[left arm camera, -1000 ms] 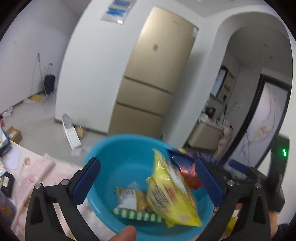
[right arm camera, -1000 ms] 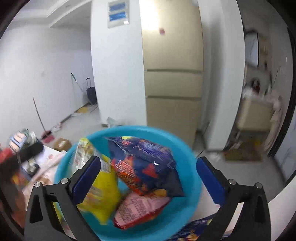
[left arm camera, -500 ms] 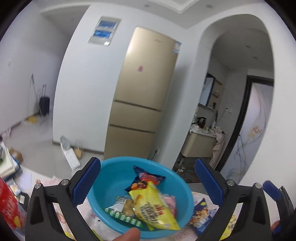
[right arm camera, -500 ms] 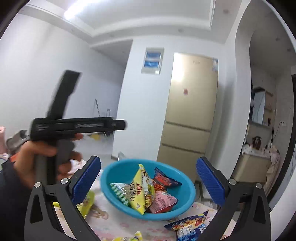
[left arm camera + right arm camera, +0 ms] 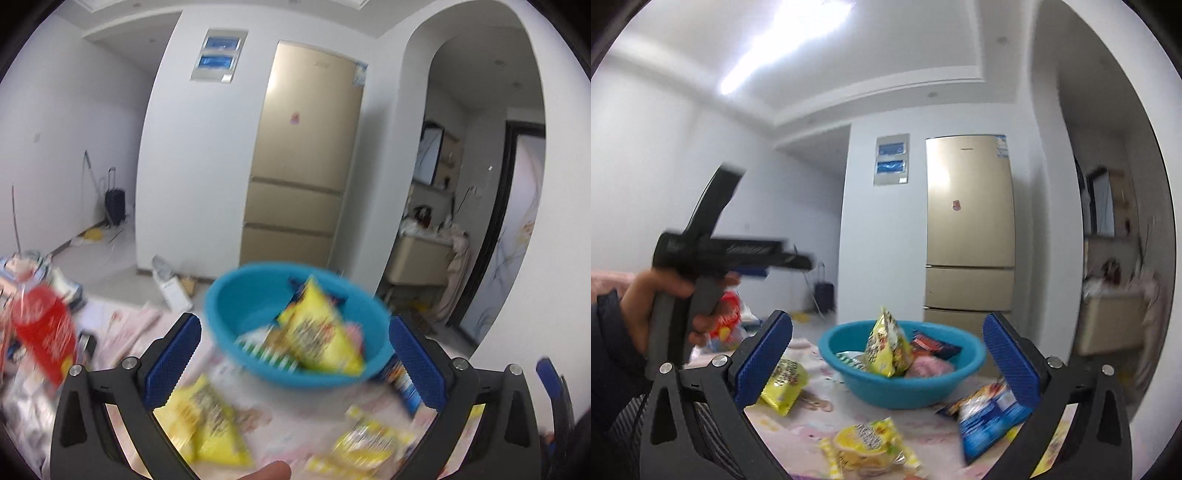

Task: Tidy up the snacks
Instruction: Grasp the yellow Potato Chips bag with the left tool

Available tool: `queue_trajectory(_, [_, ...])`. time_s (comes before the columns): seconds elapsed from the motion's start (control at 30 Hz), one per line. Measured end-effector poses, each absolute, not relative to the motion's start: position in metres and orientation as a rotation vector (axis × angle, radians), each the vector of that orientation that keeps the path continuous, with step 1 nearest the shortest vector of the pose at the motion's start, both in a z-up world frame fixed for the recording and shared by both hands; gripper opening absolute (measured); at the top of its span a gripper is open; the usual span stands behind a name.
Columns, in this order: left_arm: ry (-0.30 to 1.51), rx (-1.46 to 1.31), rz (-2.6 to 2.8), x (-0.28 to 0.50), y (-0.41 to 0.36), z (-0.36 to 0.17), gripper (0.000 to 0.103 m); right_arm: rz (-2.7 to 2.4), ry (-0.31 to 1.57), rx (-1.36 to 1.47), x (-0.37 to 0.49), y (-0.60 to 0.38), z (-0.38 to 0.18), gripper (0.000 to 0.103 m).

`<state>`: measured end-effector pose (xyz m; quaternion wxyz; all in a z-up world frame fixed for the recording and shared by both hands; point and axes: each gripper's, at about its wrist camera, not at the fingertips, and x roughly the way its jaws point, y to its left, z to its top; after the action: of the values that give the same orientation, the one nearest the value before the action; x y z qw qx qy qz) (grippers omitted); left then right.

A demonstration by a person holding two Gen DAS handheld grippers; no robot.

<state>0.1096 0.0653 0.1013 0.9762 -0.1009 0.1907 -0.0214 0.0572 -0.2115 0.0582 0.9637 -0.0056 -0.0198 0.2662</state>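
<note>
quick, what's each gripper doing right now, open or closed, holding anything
Left gripper: open, holding nothing.
Right gripper: open, holding nothing.

Beige fridge, dark suitcase, possibly broom

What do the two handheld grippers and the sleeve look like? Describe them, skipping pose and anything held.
Each gripper, left gripper and right gripper, has black angular arms with triangular cut-outs and silver bolts, ending in blue ribbed pads. Seen from the right wrist view, the left tool has a black body on a grey pistol-style handle. The sleeve is dark navy. No cables show.
</note>
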Motion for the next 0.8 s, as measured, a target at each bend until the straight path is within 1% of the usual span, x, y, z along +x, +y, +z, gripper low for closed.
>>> queue_trajectory(0.17, [0.460, -0.326, 0.025, 0.109, 0.110, 0.042, 0.103, 0.467, 0.178, -0.215, 0.091, -0.181, 0.021, 0.103])
queue_trajectory(0.27, [0.535, -0.393, 0.045, 0.119, 0.127, 0.015, 0.103, 0.465, 0.279, -0.258, 0.107, -0.169, 0.008, 0.103])
queue_trajectory(0.33, [0.596, -0.392, 0.060, 0.128, 0.127, 0.000, 0.103, 0.460, 0.306, -0.260, 0.113, -0.170, 0.006, 0.103])
queue_trajectory(0.53, [0.660, -0.233, 0.101, 0.137, 0.108, -0.025, 0.103, 0.449, 0.337, -0.143, 0.123, -0.195, 0.008, 0.103])
queue_trajectory(0.63, [0.744, -0.190, 0.139, 0.154, 0.102, -0.048, 0.103, 0.439, 0.373, -0.108, 0.130, -0.202, 0.006, 0.103])
queue_trajectory(0.7, [0.790, -0.188, 0.179, 0.162, 0.106, -0.057, 0.103, 0.439, 0.387, -0.096, 0.132, -0.203, 0.005, 0.103])
queue_trajectory(0.8, [0.811, -0.245, 0.175, 0.165, 0.115, -0.064, 0.103, 0.437, 0.400, -0.089, 0.134, -0.204, 0.004, 0.103])
